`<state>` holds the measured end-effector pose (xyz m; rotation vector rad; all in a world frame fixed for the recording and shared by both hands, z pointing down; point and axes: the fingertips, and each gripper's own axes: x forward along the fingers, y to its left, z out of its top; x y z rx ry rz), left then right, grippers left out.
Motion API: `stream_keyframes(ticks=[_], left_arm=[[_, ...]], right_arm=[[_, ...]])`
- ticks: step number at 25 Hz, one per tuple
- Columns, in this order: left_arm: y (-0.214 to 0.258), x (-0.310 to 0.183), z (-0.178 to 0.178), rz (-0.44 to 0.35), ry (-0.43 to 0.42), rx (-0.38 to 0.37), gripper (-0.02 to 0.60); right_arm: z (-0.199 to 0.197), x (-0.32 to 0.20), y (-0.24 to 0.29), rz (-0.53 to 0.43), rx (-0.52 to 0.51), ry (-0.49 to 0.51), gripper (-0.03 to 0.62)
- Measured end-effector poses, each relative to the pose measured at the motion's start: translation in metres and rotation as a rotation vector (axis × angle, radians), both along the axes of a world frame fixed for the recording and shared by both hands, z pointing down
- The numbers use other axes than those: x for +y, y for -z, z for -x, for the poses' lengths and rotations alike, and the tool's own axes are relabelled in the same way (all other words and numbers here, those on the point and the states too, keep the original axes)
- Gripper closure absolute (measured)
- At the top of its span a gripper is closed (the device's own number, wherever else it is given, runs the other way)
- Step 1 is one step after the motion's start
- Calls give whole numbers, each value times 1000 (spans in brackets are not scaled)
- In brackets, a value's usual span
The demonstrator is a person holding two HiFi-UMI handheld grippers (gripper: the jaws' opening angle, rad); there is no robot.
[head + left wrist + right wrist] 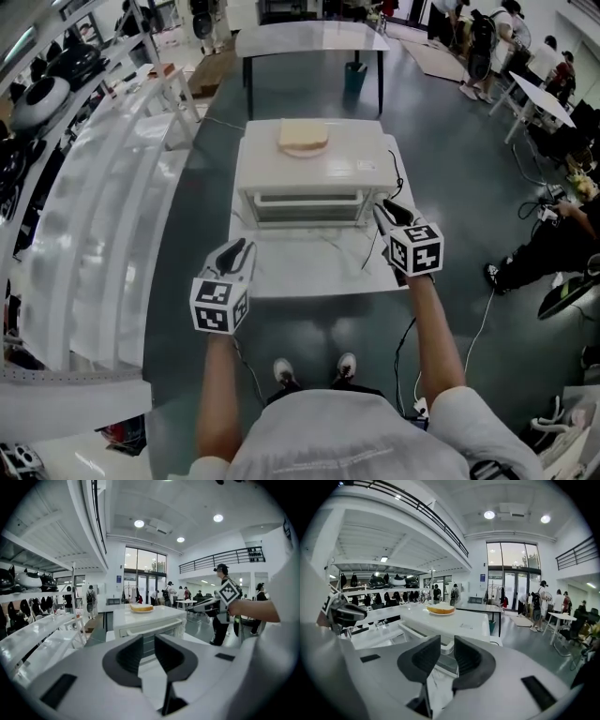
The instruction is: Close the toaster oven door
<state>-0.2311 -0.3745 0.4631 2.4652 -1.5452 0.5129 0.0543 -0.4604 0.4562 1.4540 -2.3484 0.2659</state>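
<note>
Well left of the oven (309,171), a long white shelf unit (94,225) is running along the aisle, leaving a strip of dark floor (202,187) between itself and the bench (309,274). The left claw (242,248) is hovering over the bench's front left corner, ahead and left of the oven. It is touching nothing, and its jaws are standing a little apart with only air between them.

The oven is sitting toward the back of the bench. Its door (307,207) is standing upright against the front and looks closed, with the handle (305,195) running along its top edge. Bread (303,138) on a plate is resting on the oven's top. Bare bench is lying open in front of the oven.

The right claw (382,210) is hanging just beside the oven's front right corner, jaws apart and gripping nothing. The handle's right end is showing beyond them. Right of the oven, a dark cable (399,184) is trailing by the bench's edge, and open floor is stretching beyond.
</note>
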Motion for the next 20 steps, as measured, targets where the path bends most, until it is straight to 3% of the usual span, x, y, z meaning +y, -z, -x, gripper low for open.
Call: stream_keyframes(ticks=[4,11,20], left_arm=[[32,-6,-5,-67,-14,-4,502],[75,-7,-30,-154,-82,-30,537],[110,0,-47,-225,-115,-82,561]], right_arm=[[-5,24,24,-39,23,19,496],[-11,55,74,-132,44,31,559],[-2,79,119,-212,30,97,579]])
